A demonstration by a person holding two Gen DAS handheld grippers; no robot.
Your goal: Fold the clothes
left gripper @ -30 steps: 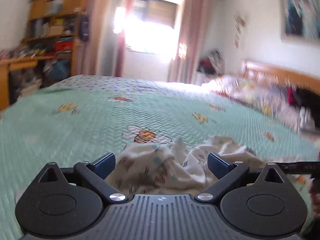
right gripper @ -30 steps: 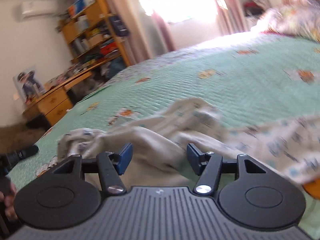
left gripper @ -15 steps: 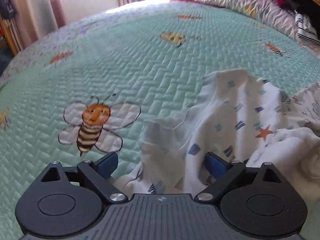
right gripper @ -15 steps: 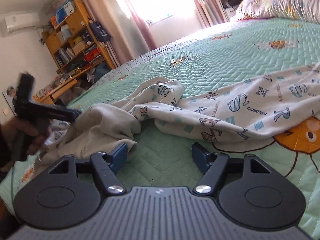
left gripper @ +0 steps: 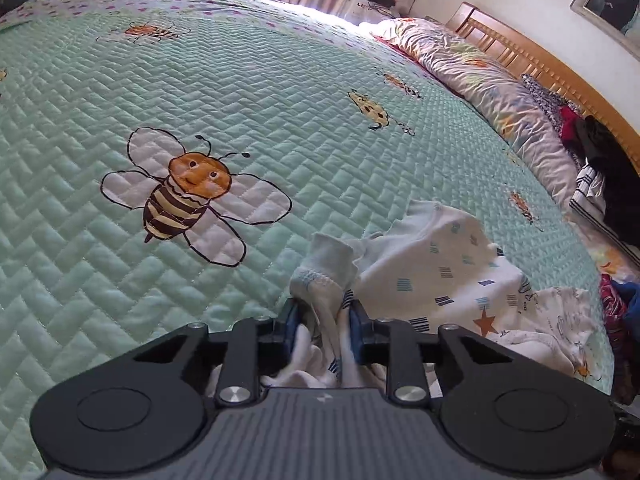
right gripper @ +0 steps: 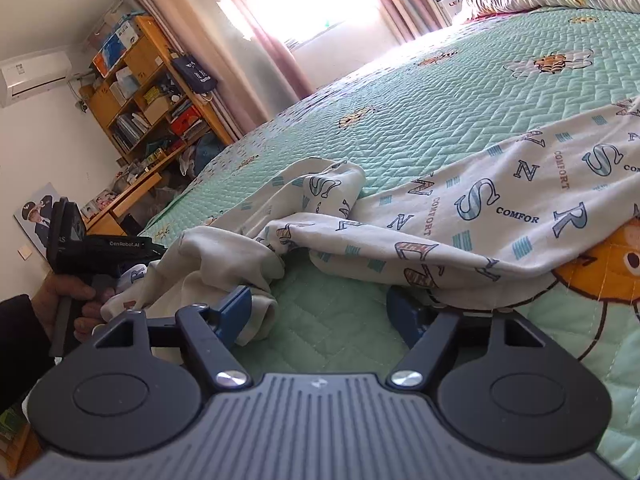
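Note:
A white printed garment lies crumpled on the green bee quilt. My left gripper is shut on a bunched edge of it, with a fold of cloth sticking up between the fingers. In the right wrist view the same garment, printed with letters, stretches from left to right across the quilt. My right gripper is open and low over the quilt, its fingers at the garment's near edge with nothing between them. The left gripper also shows in the right wrist view, held in a hand at the far left.
A rumpled duvet and a pile of dark clothes lie along the wooden headboard. A wooden bookshelf and a desk stand beyond the bed's left edge. The window is bright behind curtains.
My left gripper has closed on the garment's edge and the cloth is bunched up in it. My right gripper has stayed open and shifted slightly closer to the garment's near edge.

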